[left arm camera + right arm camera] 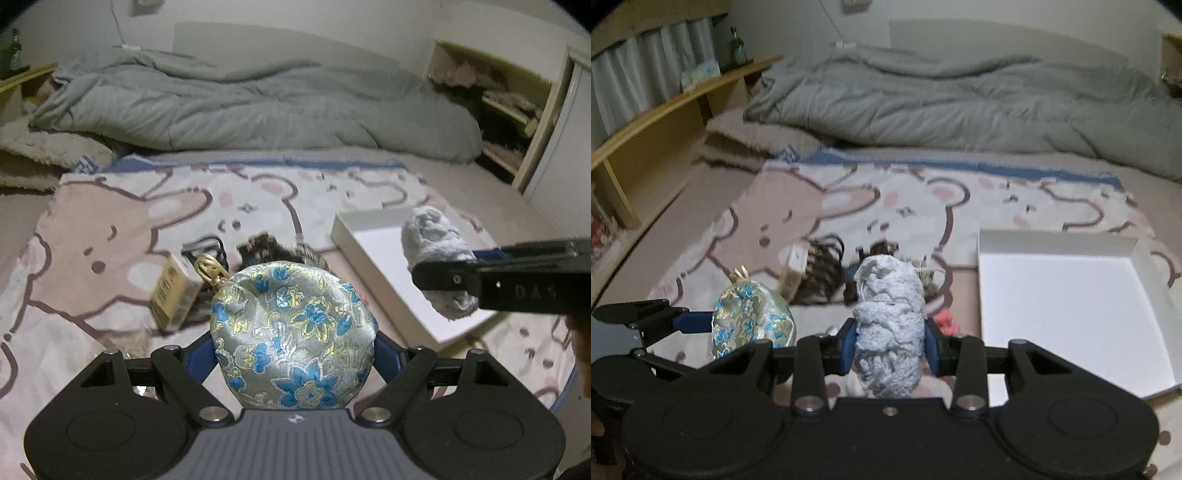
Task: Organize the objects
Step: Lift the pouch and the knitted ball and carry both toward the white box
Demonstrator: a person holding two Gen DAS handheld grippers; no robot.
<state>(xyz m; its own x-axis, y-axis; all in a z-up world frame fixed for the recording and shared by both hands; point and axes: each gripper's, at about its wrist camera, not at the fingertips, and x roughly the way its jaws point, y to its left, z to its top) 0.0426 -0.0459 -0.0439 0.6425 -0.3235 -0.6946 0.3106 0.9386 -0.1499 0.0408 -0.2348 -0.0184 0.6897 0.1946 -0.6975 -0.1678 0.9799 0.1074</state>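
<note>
Grey duvet (258, 107), bottle perhaps (737, 46).

Both tools are held side by side, angled downward; the left tool (295, 343) and the right tool (891, 341) are each clamped on something.

Left gripper (293, 347) fingers hidden behind the round silver-and-blue floral brocade pouch (291, 332), small dark tangled items (822, 273) behind the pouch too blurred to identify, pink object (946, 320) mostly hidden by the right gripper (891, 341), white shallow cardboard tray (373, 254) partly covered by the pale blue rolled terry cloth (434, 251)
</note>
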